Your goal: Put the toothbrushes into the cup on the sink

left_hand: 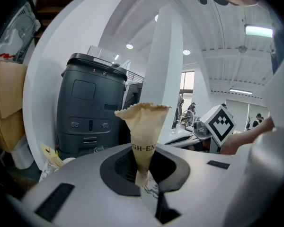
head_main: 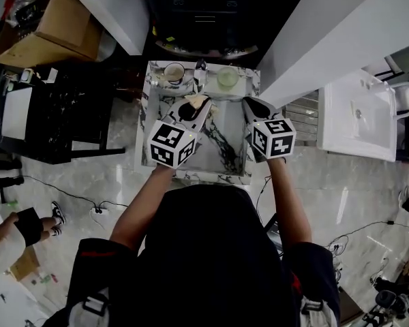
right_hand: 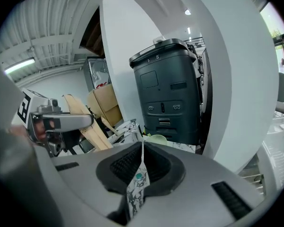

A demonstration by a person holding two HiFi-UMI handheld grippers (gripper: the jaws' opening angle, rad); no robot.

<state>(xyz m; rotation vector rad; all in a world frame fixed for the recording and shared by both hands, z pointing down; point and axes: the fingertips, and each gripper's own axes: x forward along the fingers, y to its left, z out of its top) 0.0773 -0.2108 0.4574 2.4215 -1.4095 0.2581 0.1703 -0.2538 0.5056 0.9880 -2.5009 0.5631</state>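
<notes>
My left gripper (head_main: 193, 107) (left_hand: 144, 176) is shut on a toothbrush in a beige paper wrapper (left_hand: 144, 126) (head_main: 196, 101), which stands up out of the jaws. In my right gripper (head_main: 249, 105) (right_hand: 139, 176), also shut, a thin white packet (right_hand: 142, 156) shows edge-on with a green dot near its base. Both hover over the marbled sink top (head_main: 221, 148). At its far edge stand a white cup (head_main: 174, 72) and a pale green cup (head_main: 227, 78) (right_hand: 156, 138), with a faucet (head_main: 201, 70) between them. The right gripper view shows the left gripper (right_hand: 61, 122) and its wrapper at the left.
A dark grey machine (left_hand: 92, 108) (right_hand: 168, 93) stands behind the sink between white walls. A black table (head_main: 54, 114) and a cardboard box (head_main: 51, 26) are at the left, a white basin (head_main: 358, 118) at the right. A person's legs (head_main: 27, 227) and cables lie on the floor.
</notes>
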